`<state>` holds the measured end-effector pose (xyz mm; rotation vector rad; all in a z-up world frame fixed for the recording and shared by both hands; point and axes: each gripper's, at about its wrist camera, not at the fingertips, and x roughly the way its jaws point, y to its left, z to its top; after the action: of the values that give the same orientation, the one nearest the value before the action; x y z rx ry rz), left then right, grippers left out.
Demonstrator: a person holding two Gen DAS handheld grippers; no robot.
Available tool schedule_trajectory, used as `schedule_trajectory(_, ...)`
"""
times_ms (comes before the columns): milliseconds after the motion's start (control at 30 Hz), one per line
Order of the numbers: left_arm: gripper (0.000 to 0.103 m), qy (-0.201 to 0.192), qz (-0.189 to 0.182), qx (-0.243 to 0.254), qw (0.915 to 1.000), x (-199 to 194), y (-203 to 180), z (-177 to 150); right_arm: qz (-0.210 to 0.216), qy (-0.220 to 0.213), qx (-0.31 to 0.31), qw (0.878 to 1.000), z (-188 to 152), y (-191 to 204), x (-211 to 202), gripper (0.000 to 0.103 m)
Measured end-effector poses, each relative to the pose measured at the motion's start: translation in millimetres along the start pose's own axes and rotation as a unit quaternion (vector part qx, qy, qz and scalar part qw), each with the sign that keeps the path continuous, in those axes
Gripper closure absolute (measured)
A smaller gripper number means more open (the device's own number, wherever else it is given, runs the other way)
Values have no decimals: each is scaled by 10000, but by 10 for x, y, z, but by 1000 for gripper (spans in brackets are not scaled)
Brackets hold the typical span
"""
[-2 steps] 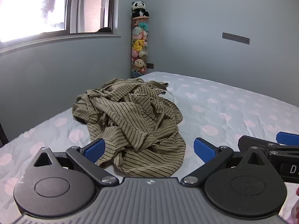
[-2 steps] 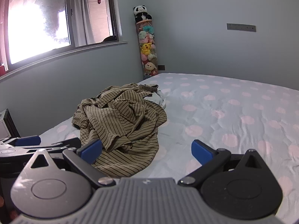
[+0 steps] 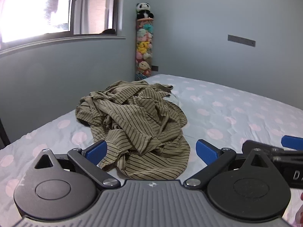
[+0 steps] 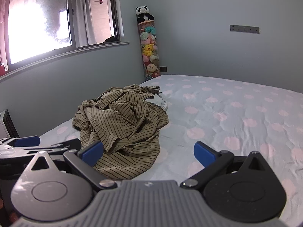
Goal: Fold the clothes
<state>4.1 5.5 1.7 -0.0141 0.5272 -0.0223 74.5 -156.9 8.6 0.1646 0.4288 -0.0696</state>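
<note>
A crumpled tan shirt with dark stripes lies in a heap on the bed, toward its left side. My left gripper hovers open just in front of the heap's near hem, holding nothing. In the right wrist view the same shirt sits ahead and slightly left. My right gripper is open too, its left finger level with the hem, apart from the cloth. A pale garment peeks out behind the heap.
The bed's sheet is light blue with pink dots, wide and flat to the right. A tall tube of plush toys with a panda on top stands in the corner. A window fills the left wall. The other gripper shows at the right edge.
</note>
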Motion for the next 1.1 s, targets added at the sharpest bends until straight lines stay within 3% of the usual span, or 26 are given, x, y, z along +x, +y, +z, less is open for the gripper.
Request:
schedule_trajectory(133, 2, -127, -198, -223, 9995, -38, 129, 28, -33, -33, -101, 9999, -4, -2, -28, 1)
schedule_trajectory(367, 2, -281, 79, 80, 9995, -66, -22, -49, -97, -77, -269, 9996, -7, 7, -66, 1)
schedule_trajectory(633, 2, -418, 265, 75, 9987, -70, -78, -71, -121, -136, -267, 9995, 2, 20, -61, 1)
schedule_trajectory(833, 4, -422, 213, -180, 9987, -73, -19, -71, 97, -261, -141, 9995, 3, -29, -87, 1)
schedule_trajectory(1100, 4, -340, 113, -59, 9993, -66, -21, -71, 30, -403, -307, 9987, 23, 7, -100, 1)
